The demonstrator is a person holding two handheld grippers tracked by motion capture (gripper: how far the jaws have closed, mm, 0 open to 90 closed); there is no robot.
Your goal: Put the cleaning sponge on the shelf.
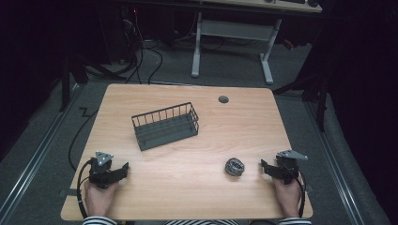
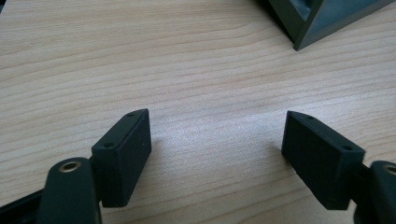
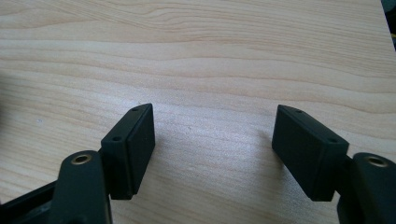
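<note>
A dark wire basket [image 1: 165, 125] stands left of centre on the wooden table [image 1: 197, 187], tilted in plan. Its corner [image 2: 308, 18] shows at the top right of the left gripper view. A steel-wool scouring ball [image 1: 234, 166] lies at the front right. My left gripper [image 1: 123, 169] rests near the front left corner, held in a hand, open with bare wood between its jaws [image 2: 217, 140]. My right gripper [image 1: 264, 166] rests near the front right edge, a short way right of the ball, also open over bare wood [image 3: 215, 135].
A round cable grommet [image 1: 223, 99] sits near the table's far edge. Beyond the table a white desk frame [image 1: 232, 42] and cables [image 1: 141, 51] stand on the grey floor. A black cable [image 1: 80, 136] trails off the table's left side.
</note>
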